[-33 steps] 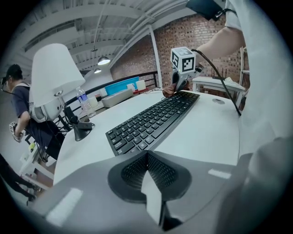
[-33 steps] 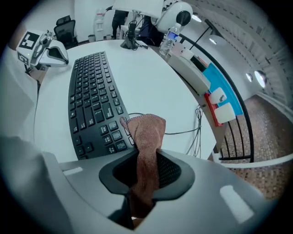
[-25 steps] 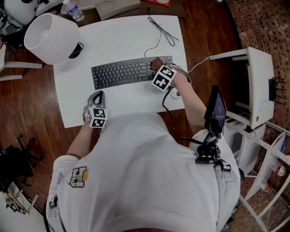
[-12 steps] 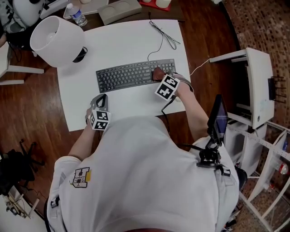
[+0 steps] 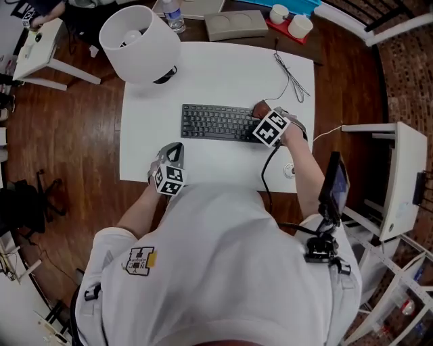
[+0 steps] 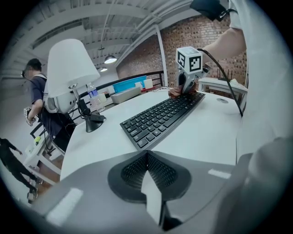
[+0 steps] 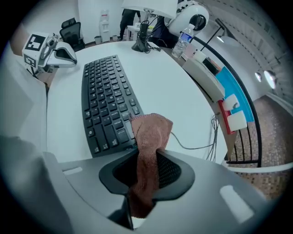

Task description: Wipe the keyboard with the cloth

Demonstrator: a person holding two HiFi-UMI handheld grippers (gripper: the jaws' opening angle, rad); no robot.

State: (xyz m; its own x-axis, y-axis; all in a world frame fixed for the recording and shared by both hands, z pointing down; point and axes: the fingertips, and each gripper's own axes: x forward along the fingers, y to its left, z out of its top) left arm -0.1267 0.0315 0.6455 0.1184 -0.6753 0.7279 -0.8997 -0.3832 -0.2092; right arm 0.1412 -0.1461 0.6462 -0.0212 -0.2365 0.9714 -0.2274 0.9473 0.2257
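Note:
A black keyboard [image 5: 216, 123] lies across the middle of the white table [image 5: 216, 67]. My right gripper [image 5: 265, 119] points steeply down over the keyboard's right end and is shut on a reddish-brown cloth [image 5: 260, 108]. In the right gripper view the cloth [image 7: 149, 131] hangs from between the jaws, and its free end rests on the end keys of the keyboard [image 7: 104, 105]. My left gripper [image 5: 174, 150] is near the table's front edge, short of the keyboard, shut with nothing in it. From the left gripper [image 6: 147, 157] the keyboard [image 6: 160, 115] runs away toward the cloth [image 6: 176, 93].
A lamp with a large white shade [image 5: 139, 44] stands at the table's back left, a water bottle [image 5: 174, 15] behind it. The keyboard's thin cable [image 5: 291, 78] trails to the back right. A grey box [image 5: 235, 23] and white cups [image 5: 289, 20] lie beyond. A person [image 6: 35, 87] stands off to the left.
The right gripper has slid the cloth along the keys toward the keyboard's right end. The head view has shifted, so the table now sits further right. The left gripper has stayed put.

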